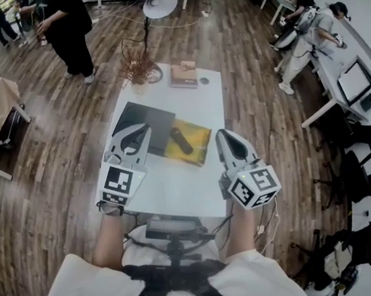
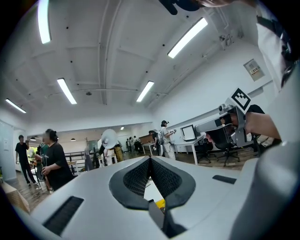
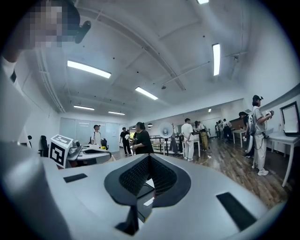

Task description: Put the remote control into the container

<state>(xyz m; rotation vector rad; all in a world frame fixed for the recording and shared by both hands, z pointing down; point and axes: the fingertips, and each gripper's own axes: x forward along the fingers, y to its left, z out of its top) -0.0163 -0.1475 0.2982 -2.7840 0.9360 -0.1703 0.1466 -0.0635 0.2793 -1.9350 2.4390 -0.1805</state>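
"Where was the remote control [image 1: 181, 140]?"

"On the yellow tray [image 1: 200, 143], lying diagonally. My left gripper [image 1: 141, 131] was beside the tray's left edge and my right gripper [image 1: 224, 136] beside its right. Both were clenched, empty, and about equally near."

Left gripper [image 1: 141, 131] and right gripper [image 1: 224, 136] (both level) seemingly hold jaws together, empty.

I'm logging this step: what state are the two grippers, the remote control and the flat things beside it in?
left gripper: shut, empty.
right gripper: shut, empty.
remote control: lying on the yellow piece, not gripped.
yellow piece: flat on the table, under the remote control.
dark box: flat beside the yellow piece; open or closed unclear.
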